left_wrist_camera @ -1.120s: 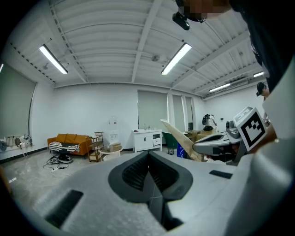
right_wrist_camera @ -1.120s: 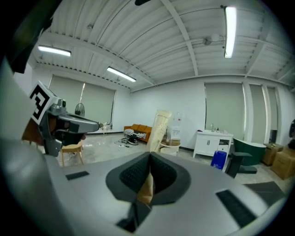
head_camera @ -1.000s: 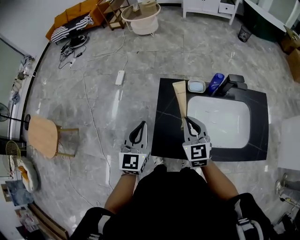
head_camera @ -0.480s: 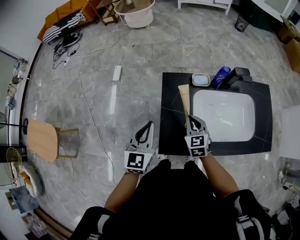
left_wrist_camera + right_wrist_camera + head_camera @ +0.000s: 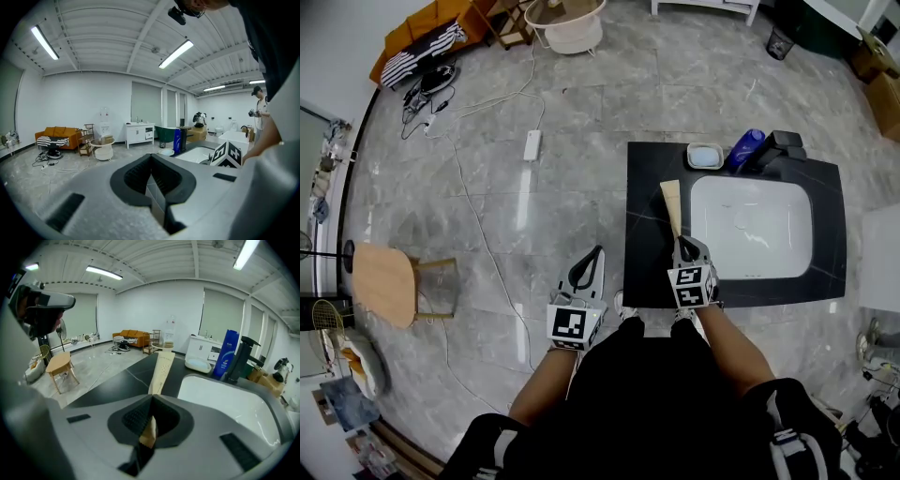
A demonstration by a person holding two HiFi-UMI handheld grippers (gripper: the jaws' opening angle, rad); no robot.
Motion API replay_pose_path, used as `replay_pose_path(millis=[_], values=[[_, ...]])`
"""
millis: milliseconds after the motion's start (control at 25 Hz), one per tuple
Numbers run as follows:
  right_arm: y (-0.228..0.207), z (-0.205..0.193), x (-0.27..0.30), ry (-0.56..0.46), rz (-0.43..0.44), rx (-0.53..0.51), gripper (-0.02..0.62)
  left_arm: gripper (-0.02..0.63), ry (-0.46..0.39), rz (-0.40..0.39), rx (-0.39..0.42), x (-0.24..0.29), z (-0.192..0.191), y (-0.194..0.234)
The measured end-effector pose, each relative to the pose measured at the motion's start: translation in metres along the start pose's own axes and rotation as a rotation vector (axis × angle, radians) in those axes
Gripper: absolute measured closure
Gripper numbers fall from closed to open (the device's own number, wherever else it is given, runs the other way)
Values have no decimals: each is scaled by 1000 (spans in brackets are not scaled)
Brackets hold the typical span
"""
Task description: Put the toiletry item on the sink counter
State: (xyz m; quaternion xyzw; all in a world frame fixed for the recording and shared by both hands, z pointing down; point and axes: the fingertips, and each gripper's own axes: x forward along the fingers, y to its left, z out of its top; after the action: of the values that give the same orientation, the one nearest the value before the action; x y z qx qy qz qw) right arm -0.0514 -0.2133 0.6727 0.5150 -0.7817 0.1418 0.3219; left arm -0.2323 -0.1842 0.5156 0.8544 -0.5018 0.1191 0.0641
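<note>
The tube (image 5: 671, 202) is a flat, beige thing. It is pinched at its near end by the right gripper (image 5: 682, 246), and its broad crimped end points away toward 12 o'clock. It lies out over the bare strip of the black counter (image 5: 645, 253), with the white basin (image 5: 750, 225) just beside it at 3 o'clock. From where I stand I can't tell whether the far end already touches the stone or floats a little above it.

The right gripper view shows those jaws narrow and clamped on the tube (image 5: 160, 371), with the end squeezed between the ribbed pads.

To do this step well, I'd say lower the hand until the tube lies flat along that strip. Keep it parallel to the basin edge, so that it neither tips into the bowl at 3 o'clock nor hangs off the counter's outer edge at 9 o'clock. Then ease the jaws apart and draw straight back toward 6 o'clock, so that the pads don't drag it.

Beyond the tube's tip, at about 1 o'clock, sit a soap dish (image 5: 705, 156), a blue bottle (image 5: 744, 148) and the dark tap (image 5: 780, 148), so there's no call to push it further forward.

The left gripper (image 5: 592, 255) hangs out over the floor at 9 o'clock, its jaws together on nothing, well clear of the work.
</note>
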Motion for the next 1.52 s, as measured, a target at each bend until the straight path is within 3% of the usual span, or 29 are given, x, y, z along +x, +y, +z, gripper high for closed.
replay_pose_path(millis=[680,800,1000,1200,1360,1440,1520], values=[[0,-15,16,81,-20,41,545,595,16,1,-3,-15,-10,-5],[-2,-12,9,67,-8,102,476,595,18,-2,-8,-16,-10,-9],[-17,17,-26,-53,-3,139,465,595,7,-20,-11,-8,-8,-21],[-33,77,-85,-235,14,150,472,595,-28,-46,-7,6,8,-37],[-47,119,-131,-373,7,148,517,595,-66,-49,18,16,31,-49],[-53,137,-153,-445,-12,127,581,595,-102,-47,34,19,51,-55],[-58,154,-172,-510,-18,99,589,595,-141,-55,36,22,69,-62]])
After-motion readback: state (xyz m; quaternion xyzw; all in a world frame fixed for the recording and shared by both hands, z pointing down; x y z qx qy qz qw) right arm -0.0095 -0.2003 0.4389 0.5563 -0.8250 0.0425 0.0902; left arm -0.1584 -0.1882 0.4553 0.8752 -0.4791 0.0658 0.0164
